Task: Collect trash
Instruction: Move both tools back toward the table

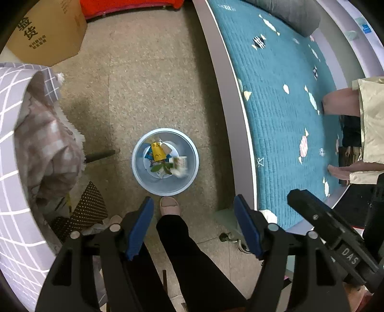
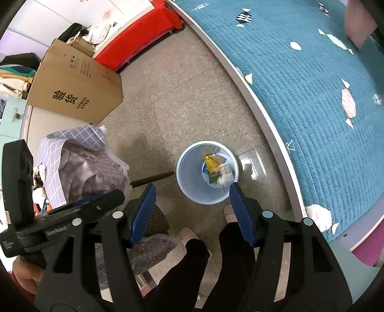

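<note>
Hovering above the floor, left tongs and right tongs both gape wide and empty over the bin of trash beside the bed, near the person's feet.

Cardboard box, teal quilted bedspread

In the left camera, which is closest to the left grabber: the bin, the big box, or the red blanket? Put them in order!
From the left hand-held gripper:
1. Round pale-blue trash bin, just ahead on the floor.
2. Brown cardboard box, far left.
3. Red blanket, top edge, slightly beyond the box.
</note>
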`<action>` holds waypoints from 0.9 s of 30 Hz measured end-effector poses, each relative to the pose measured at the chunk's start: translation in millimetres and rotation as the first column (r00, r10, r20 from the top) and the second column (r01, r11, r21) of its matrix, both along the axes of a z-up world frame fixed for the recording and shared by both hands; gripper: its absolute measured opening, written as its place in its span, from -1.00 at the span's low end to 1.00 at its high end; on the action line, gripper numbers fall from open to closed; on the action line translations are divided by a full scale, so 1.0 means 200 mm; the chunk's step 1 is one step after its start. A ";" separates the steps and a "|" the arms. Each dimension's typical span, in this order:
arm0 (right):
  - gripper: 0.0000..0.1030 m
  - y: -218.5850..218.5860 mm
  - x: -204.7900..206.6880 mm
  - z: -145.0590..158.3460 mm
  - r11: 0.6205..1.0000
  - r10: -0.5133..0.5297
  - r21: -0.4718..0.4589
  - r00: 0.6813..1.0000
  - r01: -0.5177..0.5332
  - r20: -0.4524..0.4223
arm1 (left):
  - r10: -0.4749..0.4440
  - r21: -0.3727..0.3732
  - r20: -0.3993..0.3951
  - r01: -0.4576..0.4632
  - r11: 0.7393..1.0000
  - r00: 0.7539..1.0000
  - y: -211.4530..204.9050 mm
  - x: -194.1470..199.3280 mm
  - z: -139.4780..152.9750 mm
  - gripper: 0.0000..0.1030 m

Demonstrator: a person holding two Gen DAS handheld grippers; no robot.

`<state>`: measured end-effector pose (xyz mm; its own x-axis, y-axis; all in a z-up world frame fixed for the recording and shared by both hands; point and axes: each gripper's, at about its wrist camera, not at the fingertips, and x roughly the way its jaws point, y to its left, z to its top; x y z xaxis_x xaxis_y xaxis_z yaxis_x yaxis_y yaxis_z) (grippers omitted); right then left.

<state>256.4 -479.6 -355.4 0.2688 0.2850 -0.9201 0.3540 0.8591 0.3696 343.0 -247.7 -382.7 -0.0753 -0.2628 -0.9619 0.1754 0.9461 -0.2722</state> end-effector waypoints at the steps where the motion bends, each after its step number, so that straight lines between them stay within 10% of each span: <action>1: 0.22 0.02 0.00 0.01 1.000 0.007 0.002 1.000 -0.007 0.002 | 0.005 -0.003 0.006 -0.005 1.000 1.000 0.02 0.00 0.02 0.31; 18: 0.22 0.90 0.18 0.33 0.950 0.307 0.010 0.938 -0.313 0.161 | 0.273 0.009 0.243 -0.284 0.959 0.931 1.00 -0.14 0.50 0.31; 27: 0.22 1.45 0.23 0.38 0.904 0.417 0.005 0.885 -0.427 0.209 | 0.247 0.129 0.323 -0.301 0.945 0.914 1.63 -0.18 0.55 0.31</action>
